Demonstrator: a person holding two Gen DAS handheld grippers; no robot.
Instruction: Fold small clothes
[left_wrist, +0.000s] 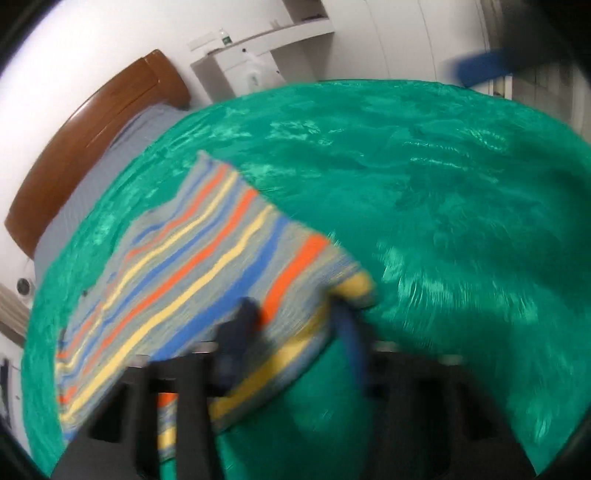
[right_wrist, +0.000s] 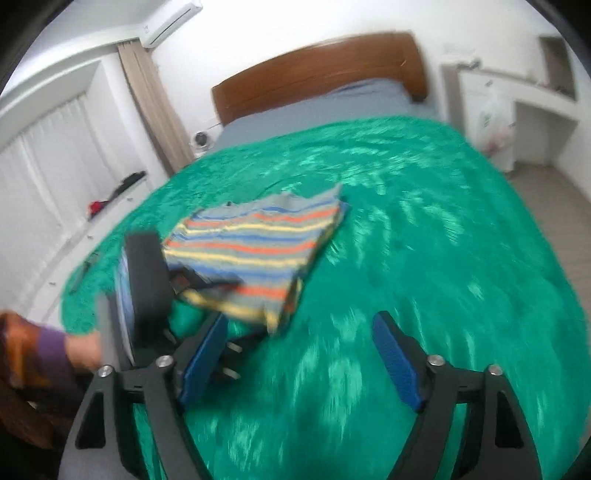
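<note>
A small striped garment (left_wrist: 207, 254) in grey, orange, yellow and blue lies folded on a green fuzzy blanket (left_wrist: 424, 177). My left gripper (left_wrist: 295, 325) is shut on the garment's near edge and lifts that edge off the blanket. In the right wrist view the garment (right_wrist: 255, 236) lies left of centre, with the left gripper (right_wrist: 214, 284) clamped on its near corner. My right gripper (right_wrist: 303, 350) is open and empty, above the blanket (right_wrist: 424, 240) just in front of the garment.
The blanket covers a bed with a brown wooden headboard (right_wrist: 321, 70) and grey sheet (right_wrist: 325, 107). White shelves (left_wrist: 258, 48) and a wall stand behind. A window ledge (right_wrist: 110, 192) runs along the left. Tiled floor (right_wrist: 546, 184) lies to the right.
</note>
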